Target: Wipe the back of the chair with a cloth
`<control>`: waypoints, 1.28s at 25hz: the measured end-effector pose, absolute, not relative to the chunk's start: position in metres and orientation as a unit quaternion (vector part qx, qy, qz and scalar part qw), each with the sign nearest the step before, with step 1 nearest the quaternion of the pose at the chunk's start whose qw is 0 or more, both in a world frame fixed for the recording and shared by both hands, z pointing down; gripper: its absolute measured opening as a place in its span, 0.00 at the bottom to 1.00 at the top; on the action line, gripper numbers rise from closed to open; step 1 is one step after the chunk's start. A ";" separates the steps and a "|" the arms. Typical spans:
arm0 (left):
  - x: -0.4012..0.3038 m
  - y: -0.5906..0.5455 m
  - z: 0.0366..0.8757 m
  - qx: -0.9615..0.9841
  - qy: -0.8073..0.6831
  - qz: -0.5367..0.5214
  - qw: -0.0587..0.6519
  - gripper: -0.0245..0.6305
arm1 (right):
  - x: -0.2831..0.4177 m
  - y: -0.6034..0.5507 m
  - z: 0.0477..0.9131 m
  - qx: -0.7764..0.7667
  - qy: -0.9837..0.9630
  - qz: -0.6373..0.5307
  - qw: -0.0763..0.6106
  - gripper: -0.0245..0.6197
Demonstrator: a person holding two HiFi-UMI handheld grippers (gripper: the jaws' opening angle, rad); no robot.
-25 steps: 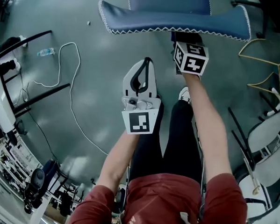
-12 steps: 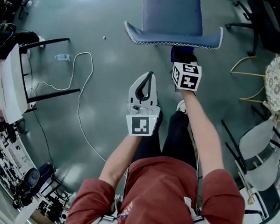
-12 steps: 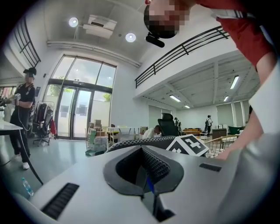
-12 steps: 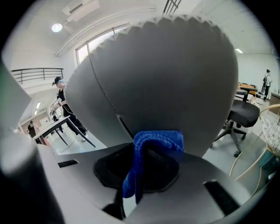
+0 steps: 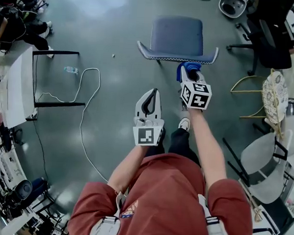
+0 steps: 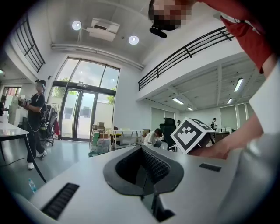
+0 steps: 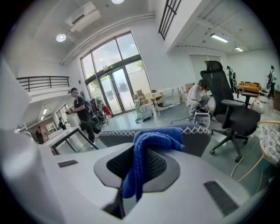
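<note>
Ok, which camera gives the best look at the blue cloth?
The right gripper view: the blue cloth fills the centre, pinched in the right tool and draped over it. The head view shows only a small blue bit beyond that tool, near the chair. The left gripper view doesn't show it.

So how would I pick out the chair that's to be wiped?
On the open grey floor, straight ahead of the person, one chair stands alone, just past the blue cloth. It is blue with white zigzag stitching on its edge, unlike the black office chair nearby.
</note>
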State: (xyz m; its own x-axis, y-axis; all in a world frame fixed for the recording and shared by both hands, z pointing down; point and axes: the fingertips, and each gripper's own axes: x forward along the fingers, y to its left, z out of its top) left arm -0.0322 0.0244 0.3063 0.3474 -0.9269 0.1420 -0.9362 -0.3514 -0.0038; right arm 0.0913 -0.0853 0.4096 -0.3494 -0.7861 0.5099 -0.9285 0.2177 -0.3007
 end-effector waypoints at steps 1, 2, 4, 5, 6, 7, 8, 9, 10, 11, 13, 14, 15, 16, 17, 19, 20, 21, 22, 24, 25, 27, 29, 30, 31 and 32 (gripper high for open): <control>-0.030 0.026 0.302 0.821 -0.567 0.059 0.036 0.06 | 0.092 -0.086 0.406 0.555 -0.772 0.284 0.126 0.13; -0.029 0.027 0.297 0.821 -0.567 0.058 0.033 0.06 | 0.093 -0.087 0.403 0.553 -0.773 0.282 0.127 0.13; -0.026 0.030 0.290 0.820 -0.568 0.056 0.032 0.06 | 0.094 -0.089 0.402 0.549 -0.776 0.279 0.134 0.13; -0.025 0.031 0.286 0.819 -0.570 0.055 0.030 0.06 | 0.094 -0.088 0.403 0.548 -0.777 0.277 0.139 0.13; -0.025 0.033 0.282 0.818 -0.573 0.054 0.028 0.06 | 0.095 -0.086 0.403 0.546 -0.778 0.276 0.144 0.13; -0.024 0.035 0.278 0.816 -0.575 0.055 0.026 0.06 | 0.096 -0.084 0.403 0.544 -0.779 0.275 0.146 0.13; -0.024 0.035 0.274 0.814 -0.577 0.057 0.025 0.06 | 0.097 -0.082 0.402 0.542 -0.781 0.274 0.146 0.13; -0.024 0.036 0.271 0.813 -0.579 0.058 0.025 0.06 | 0.098 -0.081 0.400 0.541 -0.782 0.273 0.144 0.13; -0.023 0.037 0.268 0.811 -0.581 0.059 0.024 0.06 | 0.100 -0.078 0.397 0.540 -0.785 0.271 0.140 0.13; -0.023 0.039 0.266 0.809 -0.584 0.060 0.023 0.06 | 0.102 -0.073 0.394 0.538 -0.787 0.269 0.136 0.13; -0.020 0.044 0.263 0.805 -0.589 0.062 0.019 0.06 | 0.106 -0.063 0.386 0.534 -0.793 0.263 0.126 0.13; -0.018 0.047 0.261 0.803 -0.592 0.062 0.016 0.06 | 0.109 -0.057 0.382 0.532 -0.797 0.259 0.121 0.13; -0.016 0.050 0.260 0.800 -0.596 0.062 0.014 0.06 | 0.111 -0.051 0.379 0.529 -0.801 0.255 0.119 0.13; -0.014 0.053 0.259 0.798 -0.600 0.062 0.013 0.06 | 0.112 -0.045 0.376 0.526 -0.804 0.252 0.117 0.13; -0.013 0.055 0.259 0.795 -0.603 0.063 0.011 0.06 | 0.112 -0.039 0.374 0.523 -0.807 0.250 0.115 0.13; -0.012 0.059 0.259 0.791 -0.608 0.066 0.008 0.06 | 0.112 -0.029 0.373 0.517 -0.812 0.248 0.111 0.13; -0.013 0.060 0.260 0.788 -0.611 0.068 0.010 0.06 | 0.112 -0.025 0.373 0.514 -0.814 0.248 0.110 0.13; -0.015 0.060 0.261 0.785 -0.615 0.068 0.011 0.06 | 0.111 -0.022 0.373 0.512 -0.815 0.248 0.110 0.13; -0.019 0.059 0.262 0.782 -0.619 0.065 0.013 0.06 | 0.109 -0.020 0.375 0.510 -0.816 0.248 0.110 0.13; -0.028 0.055 0.267 0.782 -0.620 0.063 0.018 0.06 | 0.104 -0.019 0.381 0.512 -0.814 0.248 0.114 0.13; -0.034 0.053 0.272 0.784 -0.616 0.067 0.020 0.06 | 0.100 -0.017 0.386 0.514 -0.812 0.250 0.119 0.13; -0.049 0.046 0.283 0.789 -0.610 0.073 0.028 0.06 | 0.090 -0.017 0.396 0.520 -0.805 0.254 0.130 0.13; -0.068 0.032 0.291 0.795 -0.601 0.074 0.034 0.06 | 0.077 -0.021 0.407 0.530 -0.796 0.259 0.139 0.13; -0.076 0.026 0.296 0.800 -0.594 0.075 0.036 0.06 | 0.069 -0.023 0.414 0.536 -0.790 0.262 0.143 0.13; -0.084 0.019 0.301 0.806 -0.586 0.077 0.038 0.06 | 0.062 -0.025 0.421 0.542 -0.783 0.266 0.146 0.13; -0.093 0.012 0.306 0.812 -0.577 0.078 0.041 0.06 | 0.054 -0.027 0.428 0.550 -0.777 0.270 0.148 0.13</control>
